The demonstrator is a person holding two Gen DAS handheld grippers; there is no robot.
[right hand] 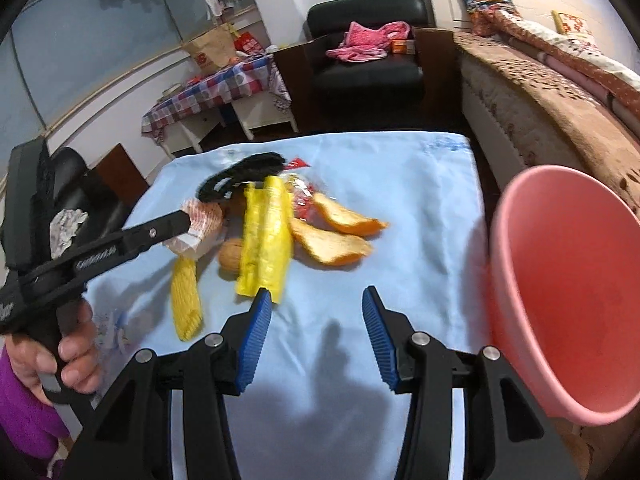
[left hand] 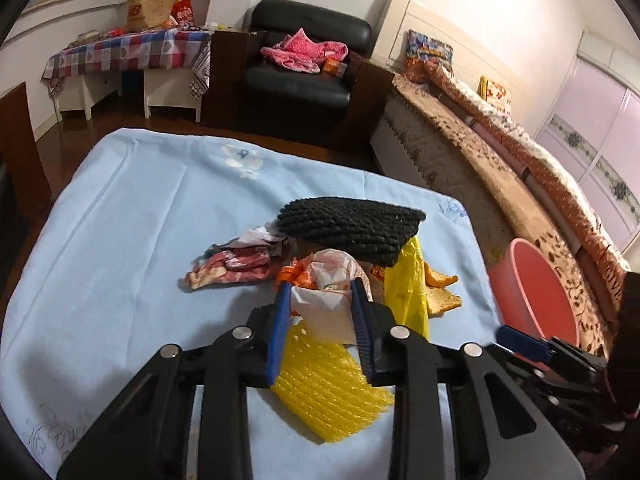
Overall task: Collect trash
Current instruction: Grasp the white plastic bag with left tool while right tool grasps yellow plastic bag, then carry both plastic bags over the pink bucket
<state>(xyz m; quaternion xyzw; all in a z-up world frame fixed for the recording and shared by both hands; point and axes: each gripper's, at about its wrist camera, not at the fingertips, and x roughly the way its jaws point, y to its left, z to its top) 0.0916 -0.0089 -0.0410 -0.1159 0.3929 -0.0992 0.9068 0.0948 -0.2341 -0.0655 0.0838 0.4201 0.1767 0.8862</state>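
Trash pickup underway: we close the left hand-held gripper on a white plastic bag on the desk; right hand-held gripper gapes empty. Next, lift toward the pink bucket.

Trash pile beside pink bin

The left wrist camera is sitting just behind the left gripper, looking forward and down along its fingers, close above the trash pile on the blue cloth. The right wrist camera is riding behind the right gripper, also tilting downward, viewing the pile from farther right. Both are sharing the cloth, the pink basin, the black armchair and the bed. Each is catching the other gripper at its frame edge.
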